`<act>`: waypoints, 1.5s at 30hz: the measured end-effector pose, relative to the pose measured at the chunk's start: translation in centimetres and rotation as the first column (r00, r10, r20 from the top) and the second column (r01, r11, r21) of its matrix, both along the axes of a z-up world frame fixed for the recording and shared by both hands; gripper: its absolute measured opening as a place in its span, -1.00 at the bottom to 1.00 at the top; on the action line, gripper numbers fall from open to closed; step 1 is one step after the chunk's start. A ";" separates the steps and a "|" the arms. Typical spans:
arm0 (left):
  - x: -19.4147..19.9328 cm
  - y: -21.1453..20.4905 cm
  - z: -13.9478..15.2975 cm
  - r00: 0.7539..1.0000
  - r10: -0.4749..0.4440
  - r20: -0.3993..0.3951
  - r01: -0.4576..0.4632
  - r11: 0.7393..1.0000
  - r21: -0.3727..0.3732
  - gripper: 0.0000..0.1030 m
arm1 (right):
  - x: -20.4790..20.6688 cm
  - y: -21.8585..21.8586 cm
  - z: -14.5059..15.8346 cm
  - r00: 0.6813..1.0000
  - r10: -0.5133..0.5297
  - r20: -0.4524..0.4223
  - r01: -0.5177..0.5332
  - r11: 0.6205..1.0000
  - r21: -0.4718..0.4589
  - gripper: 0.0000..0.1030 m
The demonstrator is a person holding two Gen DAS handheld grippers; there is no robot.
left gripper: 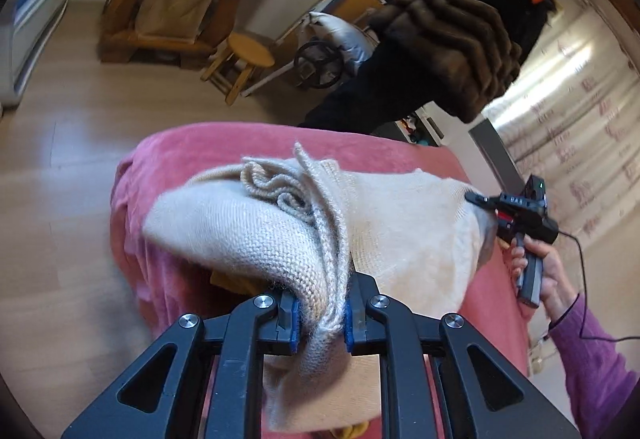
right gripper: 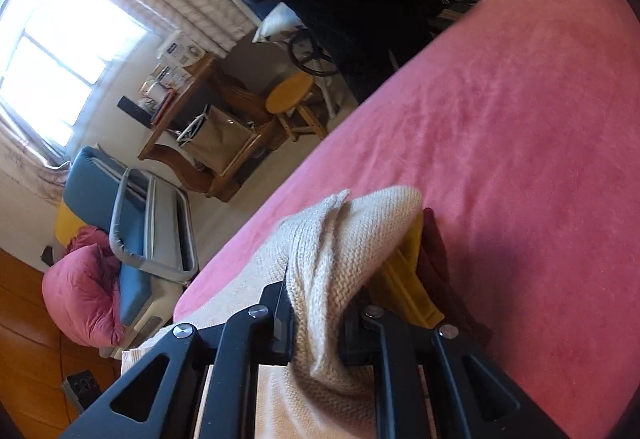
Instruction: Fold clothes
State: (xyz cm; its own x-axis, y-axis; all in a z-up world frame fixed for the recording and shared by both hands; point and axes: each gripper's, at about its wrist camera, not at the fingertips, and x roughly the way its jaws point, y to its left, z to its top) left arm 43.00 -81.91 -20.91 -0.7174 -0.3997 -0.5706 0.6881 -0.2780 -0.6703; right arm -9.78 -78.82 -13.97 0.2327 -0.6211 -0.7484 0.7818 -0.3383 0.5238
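Note:
A cream knit sweater point(left gripper: 384, 215) lies bunched on the pink bedcover point(left gripper: 224, 143). My left gripper point(left gripper: 320, 323) is shut on a gathered fold of the sweater, lifted off the bed. My right gripper point(left gripper: 486, 205) shows at the sweater's far right edge, held by a hand in a purple sleeve. In the right wrist view my right gripper point(right gripper: 318, 319) is shut on a thick fold of the sweater point(right gripper: 344, 239), above the pink bedcover point(right gripper: 500, 143). A yellow garment point(right gripper: 412, 279) and a dark red one point(right gripper: 440, 259) lie beneath it.
A person in dark clothes and a brown fur coat point(left gripper: 448, 35) stands at the bed's far side. A round wooden stool point(left gripper: 248, 51), a wooden desk with a tan bag point(left gripper: 176, 11) and a blue railed bed point(right gripper: 132, 223) stand on the wooden floor.

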 end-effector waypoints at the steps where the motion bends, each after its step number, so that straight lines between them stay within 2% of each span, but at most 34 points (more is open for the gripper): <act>1: 0.0 0.0 -0.1 1.000 0.003 -0.006 -0.003 1.000 0.006 -0.68 | -0.5 0.1 0.0 1.000 -0.004 -0.001 0.004 1.000 0.003 -0.74; 4: -0.5 0.4 0.6 1.000 -0.005 -0.010 0.005 1.000 -0.013 -0.68 | -1.3 -0.3 0.7 1.000 0.010 -0.029 -0.010 1.000 -0.001 -0.74; 6: -1.6 0.1 0.3 0.998 0.010 0.055 -0.009 1.000 -0.024 -0.60 | -1.4 -1.0 0.3 0.997 -0.001 -0.074 0.003 1.000 0.026 -0.70; 8: -2.3 -0.5 -1.0 0.993 0.021 0.117 -0.021 1.000 0.000 -0.53 | -1.2 -1.6 -0.7 0.993 -0.016 -0.115 0.024 0.997 0.068 -0.44; 10: -1.8 -0.8 -1.9 0.994 0.041 0.100 -0.043 0.999 0.018 -0.33 | -1.0 -1.9 -2.4 0.993 -0.020 -0.120 0.033 0.993 0.113 -0.39; 12: -1.0 -0.8 -2.5 0.996 0.063 0.059 -0.066 0.997 0.036 0.01 | -1.0 -1.8 -3.1 0.996 -0.016 -0.083 0.027 0.991 0.132 -0.38; 13: -0.5 -0.5 -2.6 0.997 0.074 0.034 -0.075 0.996 0.047 0.11 | -1.2 -1.4 -2.8 0.997 -0.024 -0.072 0.032 0.993 0.115 -0.37; 15: 1.2 0.0 -3.1 0.993 0.117 -0.011 -0.115 0.988 0.099 0.43 | -2.3 0.0 -0.9 0.997 -0.055 -0.061 0.058 0.998 0.037 -0.36; 16: 2.3 0.1 -3.6 0.989 0.145 -0.033 -0.140 0.981 0.132 0.47 | -3.0 0.9 0.1 0.995 -0.082 -0.063 0.083 0.997 0.007 -0.35; 19: 4.5 1.9 -4.8 0.974 0.205 -0.100 -0.184 0.965 0.185 0.50 | -5.6 5.2 2.8 0.981 -0.188 -0.048 0.184 0.979 -0.086 -0.28; 21: 5.2 3.6 -5.3 0.967 0.224 -0.124 -0.200 0.963 0.182 0.52 | -6.2 7.8 2.9 0.981 -0.189 0.035 0.192 0.972 -0.136 -0.20; 23: 4.7 5.2 -5.6 0.970 0.208 -0.124 -0.188 0.969 0.158 0.52 | -5.8 10.2 1.4 0.981 -0.131 0.144 0.152 0.978 -0.140 -0.19; 26: 3.3 7.0 -6.4 0.979 0.155 -0.131 -0.136 0.980 0.142 0.52 | -3.7 12.5 -2.2 0.983 -0.103 0.151 0.108 0.994 -0.028 -0.14; 28: 2.9 7.6 -7.0 0.976 0.161 -0.149 -0.140 0.980 0.140 0.52 | -2.7 13.2 -4.5 0.977 -0.095 0.190 0.096 0.995 0.005 -0.14; 31: 2.7 7.6 -8.1 0.965 0.211 -0.157 -0.189 0.971 0.143 0.55 | -2.3 12.9 -7.3 0.958 -0.139 0.253 0.140 0.990 0.014 -0.14; 33: 2.1 7.0 -8.8 0.964 0.221 -0.145 -0.194 0.964 0.181 0.55 | -2.3 12.1 -8.8 0.939 -0.191 0.285 0.195 0.981 0.015 -0.15; 35: 1.5 6.6 -9.2 0.963 0.204 -0.177 -0.157 0.956 0.250 0.55 | -2.2 11.3 -9.6 0.922 -0.212 0.323 0.223 0.975 0.003 -0.50; 36: 1.3 6.5 -9.1 0.959 0.184 -0.215 -0.119 0.951 0.285 0.55 | -2.2 11.1 -9.2 0.920 -0.222 0.324 0.236 0.972 -0.005 -0.67; 37: 1.0 6.6 -8.7 0.963 0.161 -0.216 -0.092 0.950 0.298 0.55 | -2.2 11.1 -8.7 0.920 -0.225 0.320 0.246 0.969 -0.026 -0.79; 40: -0.2 7.2 -7.4 0.990 0.083 -0.110 -0.050 0.962 0.267 0.54 | -3.3 11.7 -7.6 0.923 -0.279 0.265 0.303 0.951 -0.054 -0.79; 42: -0.8 7.4 -7.5 0.996 0.052 -0.070 -0.033 0.965 0.259 0.54 | -4.3 11.9 -8.4 0.916 -0.327 0.234 0.336 0.942 0.000 -0.79; 44: -0.6 7.4 -8.3 0.994 0.066 -0.092 -0.038 0.959 0.282 0.54 | -4.9 11.8 -9.8 0.906 -0.357 0.227 0.358 0.933 0.042 -0.78; 45: -0.4 7.3 -8.7 0.991 0.079 -0.110 -0.043 0.954 0.298 0.54 | -4.9 11.6 -10.2 0.899 -0.359 0.249 0.360 0.932 0.043 -0.66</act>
